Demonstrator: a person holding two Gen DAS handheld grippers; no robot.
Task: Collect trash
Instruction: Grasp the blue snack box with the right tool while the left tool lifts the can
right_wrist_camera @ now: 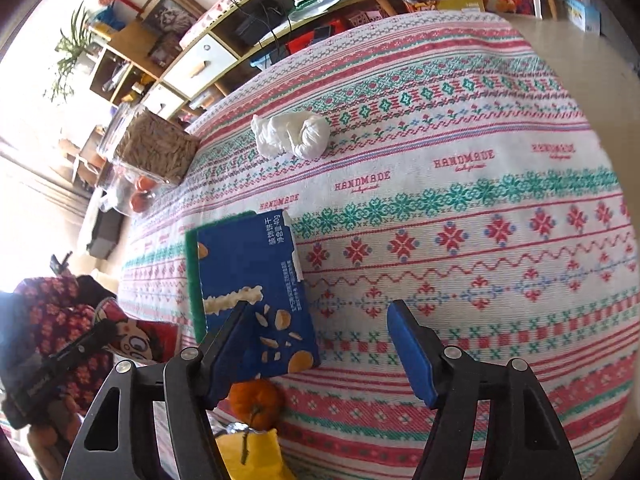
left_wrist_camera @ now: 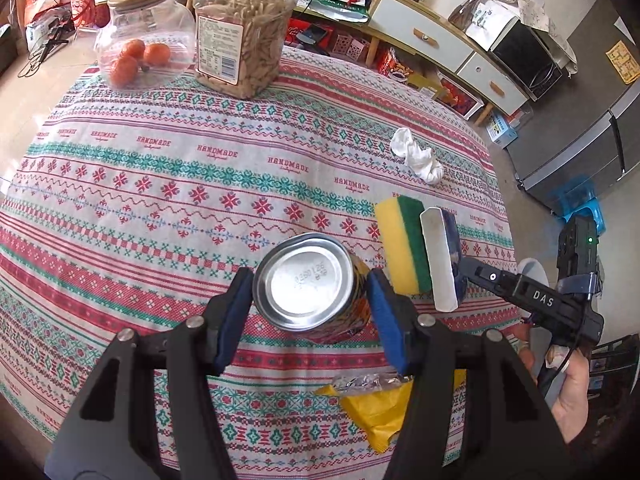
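L gripper is clamping a dented metal can, blue pads pressing on both its sides, can's silver base facing the cam, held above the tablecloth. R gripper is hanging over the cloth w/ jaws apart; nothing is pinched between them. Its left finger is overlapping a blue carton in the R wrist view, but can't tell if it's touching. Carton is sitting just beside a yellow-green sponge, which is standing on edge; from the L cam the carton's white end is showing, w/ the R gripper's body reaching in next to it and a hand gripping the handle.

Crumpled white tissue is lying further out on the cloth, well apart from both grippers. Yellow wrapper w/ a bit of foil is lying near the table edge under the L gripper; a small orange is sitting next to it. At the far side, a nut jar and a glass jar w/ oranges are standing side by side.
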